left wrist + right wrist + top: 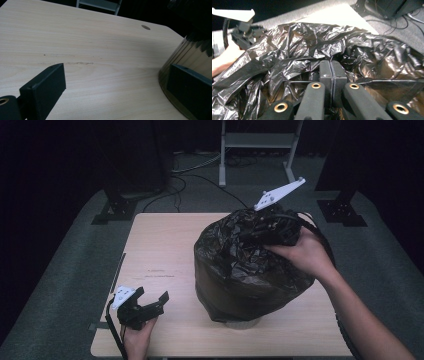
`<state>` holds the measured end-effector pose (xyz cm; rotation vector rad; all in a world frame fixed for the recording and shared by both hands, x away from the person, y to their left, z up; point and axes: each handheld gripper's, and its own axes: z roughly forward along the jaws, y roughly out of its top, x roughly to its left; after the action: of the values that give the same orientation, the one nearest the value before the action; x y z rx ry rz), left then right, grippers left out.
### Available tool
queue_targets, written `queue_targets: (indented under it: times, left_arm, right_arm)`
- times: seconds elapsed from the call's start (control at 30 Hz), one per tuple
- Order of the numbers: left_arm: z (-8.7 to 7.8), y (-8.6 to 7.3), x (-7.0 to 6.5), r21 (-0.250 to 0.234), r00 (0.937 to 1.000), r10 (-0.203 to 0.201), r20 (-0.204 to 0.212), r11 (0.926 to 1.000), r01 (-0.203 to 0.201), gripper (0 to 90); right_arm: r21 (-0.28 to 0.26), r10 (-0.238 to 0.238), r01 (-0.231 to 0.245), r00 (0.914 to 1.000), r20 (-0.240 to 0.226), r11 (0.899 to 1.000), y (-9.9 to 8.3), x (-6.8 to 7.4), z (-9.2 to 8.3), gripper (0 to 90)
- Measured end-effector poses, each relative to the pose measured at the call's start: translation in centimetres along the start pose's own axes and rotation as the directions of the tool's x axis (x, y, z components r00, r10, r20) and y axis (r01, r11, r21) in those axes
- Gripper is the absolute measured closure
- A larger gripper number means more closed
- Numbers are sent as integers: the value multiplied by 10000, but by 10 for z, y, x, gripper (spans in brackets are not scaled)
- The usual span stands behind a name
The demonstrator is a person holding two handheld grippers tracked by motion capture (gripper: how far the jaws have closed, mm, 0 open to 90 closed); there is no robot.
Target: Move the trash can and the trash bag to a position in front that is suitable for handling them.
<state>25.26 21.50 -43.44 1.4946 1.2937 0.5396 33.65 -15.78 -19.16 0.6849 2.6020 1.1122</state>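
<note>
The right claw point(332, 65) is pressing its jaws together at the top of the black bag point(240, 265); whether any film is pinched between them I cannot tell. The bag is draping over a shiny bin point(185, 60) directly beneath that claw. It looks thin, soft and slippery, so gripping a bunched fold near the rim seems safest. The left claw point(151, 295) is sitting spread, with the bin just to its right.

I count one counter point(160, 250), light wood. On it stands one round bin point(180, 60) with a shiny wall, covered by one black plastic bag point(240, 265). I have two hand-held grippers: the left hand-held gripper point(152, 301) and the right hand-held gripper point(333, 72). Two hands hold them.
</note>
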Motion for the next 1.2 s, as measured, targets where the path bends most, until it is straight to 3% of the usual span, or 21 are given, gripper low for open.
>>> queue_targets:
  times: [0.3, 0.47, 0.63, 0.73, 0.97, 1.2]
  left_arm:
    - [-1, 1, 0, -65, 10000, -12, 7, 10000, 12, 18]
    - [-1, 1, 1, -90, 10000, -52, 4, 9999, 52, 18]
    - [-1, 0, 1, -83, 10000, -64, 2, 9999, 64, 18]
    - [-1, 0, 0, -33, 10000, -38, 13, 10000, 38, 18]
    - [-1, 0, 0, -57, 10000, -54, 9, 10000, 54, 18]
    - [-1, 1, 0, -105, 10000, -79, 30, 9999, 79, 18]
  right_arm:
    - [973, -376, 401, 9989, -271, 9944, 1, 7, 24, 884]
    - [1430, -385, 428, 9987, -326, 9888, -1, 8, 27, 668]
    - [1025, -42, 108, 9979, -643, 9947, 2, 5, 13, 476]
    - [781, -32, 86, 9977, -682, 9969, 5, 4, 5, 423]
    - [619, -29, 66, 9981, -607, 9981, 13, 5, 4, 417]
    - [921, -381, 389, 9992, -102, 9950, 20, 11, 30, 616]
